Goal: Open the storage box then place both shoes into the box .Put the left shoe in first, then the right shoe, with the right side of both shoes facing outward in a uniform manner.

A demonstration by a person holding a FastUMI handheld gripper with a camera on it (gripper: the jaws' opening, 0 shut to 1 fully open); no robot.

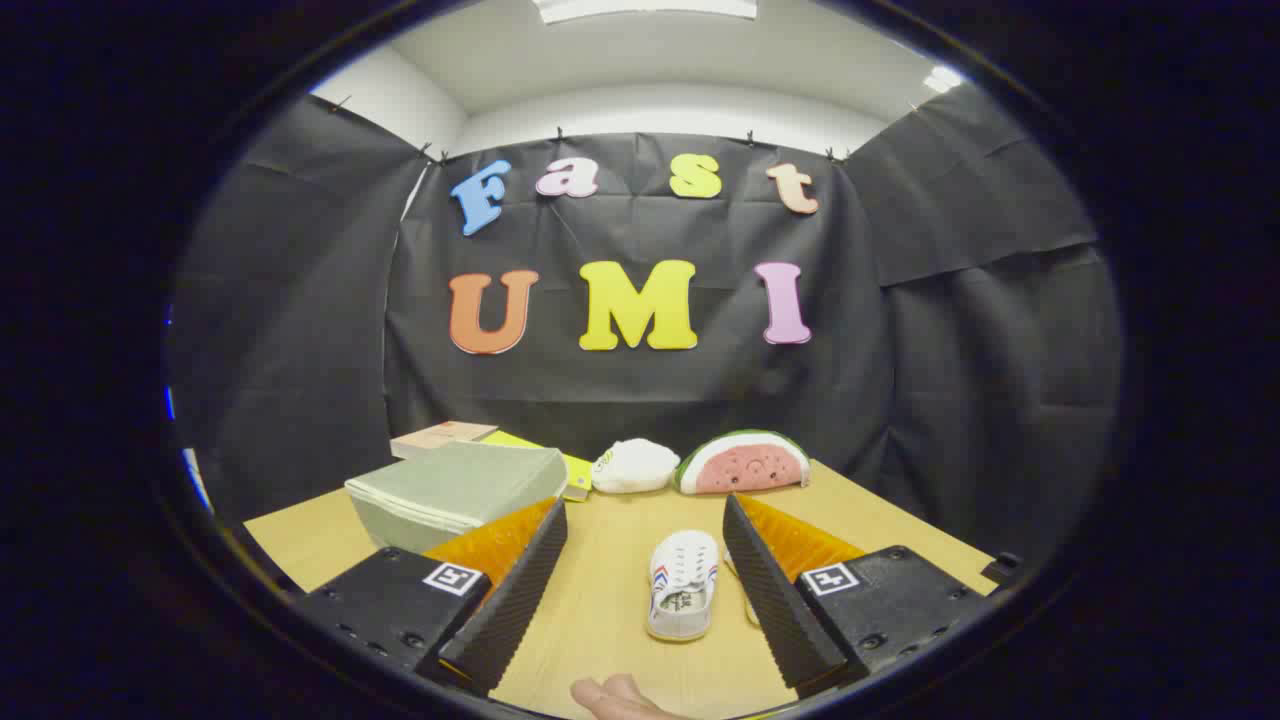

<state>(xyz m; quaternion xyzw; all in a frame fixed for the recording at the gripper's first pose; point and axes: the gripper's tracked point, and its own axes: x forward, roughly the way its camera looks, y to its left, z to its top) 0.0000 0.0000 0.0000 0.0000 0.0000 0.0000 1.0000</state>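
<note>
Grey-green and with its lid down, the storage box (455,490) sits on the counter (610,590) to the far left of the tongs (645,560) — it comes first. Wide open, the tongs hold nothing. One white shoe (683,597) lies between the fingers, its long axis pointing away, closer to the right one.

The hand-held gripper (645,570) has two wedge-shaped fingers (510,590) with ribbed inner faces of fine horizontal grooves, standing apart with a gap between them. Each finger sits on a dark, boxy mount with small round screws, and each mount carries a square black-and-white marker on its top. A bare fingertip (615,697) shows below them.
</note>
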